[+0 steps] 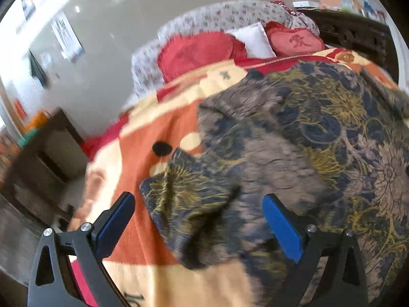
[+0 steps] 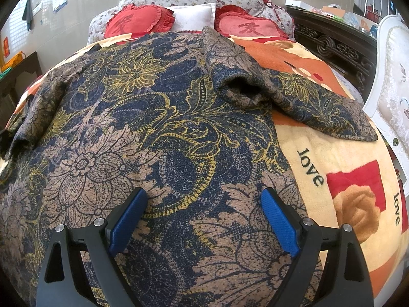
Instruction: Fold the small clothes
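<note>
A floral garment in navy, tan and yellow lies spread on the bed. Its right sleeve stretches out to the right, and the shoulder is bunched up. My right gripper is open and empty, its blue pads just above the garment's lower body. In the blurred left wrist view the same garment fills the right side, with its left sleeve lying between the jaws. My left gripper is open, one pad on each side of the sleeve end.
The orange, cream and red blanket covers the bed. Red heart pillows and a white pillow lie at the headboard. A dark carved cabinet stands at the right, a white chair beside it. A dark nightstand stands left.
</note>
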`<state>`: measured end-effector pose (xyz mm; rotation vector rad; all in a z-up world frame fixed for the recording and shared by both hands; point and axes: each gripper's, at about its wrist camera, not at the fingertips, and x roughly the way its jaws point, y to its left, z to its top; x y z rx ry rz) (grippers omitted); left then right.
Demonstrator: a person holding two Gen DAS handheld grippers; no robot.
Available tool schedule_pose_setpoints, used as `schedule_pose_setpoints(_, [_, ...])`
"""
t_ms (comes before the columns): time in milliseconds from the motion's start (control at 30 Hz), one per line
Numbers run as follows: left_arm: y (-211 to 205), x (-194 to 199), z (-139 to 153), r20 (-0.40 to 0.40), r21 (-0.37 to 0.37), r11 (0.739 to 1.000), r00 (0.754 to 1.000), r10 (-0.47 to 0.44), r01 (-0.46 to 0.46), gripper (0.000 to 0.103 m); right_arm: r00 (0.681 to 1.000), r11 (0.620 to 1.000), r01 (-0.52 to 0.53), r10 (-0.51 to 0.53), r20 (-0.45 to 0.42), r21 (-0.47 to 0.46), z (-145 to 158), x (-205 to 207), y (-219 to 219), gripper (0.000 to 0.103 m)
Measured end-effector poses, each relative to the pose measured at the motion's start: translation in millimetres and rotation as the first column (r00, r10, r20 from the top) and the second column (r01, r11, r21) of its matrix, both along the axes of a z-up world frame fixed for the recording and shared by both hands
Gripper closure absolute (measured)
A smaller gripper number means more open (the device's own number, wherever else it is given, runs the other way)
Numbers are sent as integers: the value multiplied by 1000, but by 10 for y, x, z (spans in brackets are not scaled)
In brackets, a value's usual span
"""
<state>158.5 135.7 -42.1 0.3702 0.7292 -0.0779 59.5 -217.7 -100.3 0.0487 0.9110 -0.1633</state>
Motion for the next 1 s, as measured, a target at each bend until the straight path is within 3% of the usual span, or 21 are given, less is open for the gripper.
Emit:
schedule_pose_setpoints(133, [119, 159, -70, -139, -20, 995, 985, -103, 102, 16, 1000, 1000, 0, 0, 1, 2, 2, 1, 4, 0])
schedule_pose_setpoints(200, [69, 199, -100, -164, 23, 990, 977, -134, 139, 16, 1000, 1000, 1, -1, 1, 2, 4, -1, -2, 0])
schedule_pose_setpoints(400, [-117, 514, -305, -218, 91, 989, 971, -95, 117, 16, 1000, 1000, 2, -2, 2, 6, -3, 8, 11, 0])
schedule_pose_setpoints(500, [-182, 615, -323, -204, 101, 991, 977, -70, 92, 21, 1000, 1000, 2, -2, 2, 6, -4, 7, 8, 0])
schedule_pose_setpoints(533, [-184, 640, -309, -206, 79, 993, 976, -66, 84, 32, 1000, 1000, 2, -2, 2, 6, -2, 7, 2, 0])
schedule_pose_setpoints(567, [-170, 649, -302, -219, 45, 996, 974, -65, 76, 52, 1000, 1000, 2, -2, 1, 6, -2, 8, 3, 0])
schedule_pose_setpoints(633, [-112, 647, -298, -245, -11, 998, 968, -61, 60, 70, 1000, 1000, 2, -2, 2, 6, -3, 7, 1, 0])
schedule_pose_setpoints(733, [-34, 625, -305, -260, -47, 998, 964, -56, 45, 77, 1000, 1000, 2, -2, 2, 7, -5, 8, 13, 0])
schedule_pose_setpoints(833, [129, 544, -211, -244, -107, 994, 969, -29, 3, 93, 1000, 1000, 2, -2, 2, 7, -5, 9, 1, 0])
schedule_pose_setpoints(1000, [680, 282, 279, -121, -267, 958, 990, 76, -106, 97, 1000, 1000, 2, -2, 2, 7, -3, 9, -3, 0])
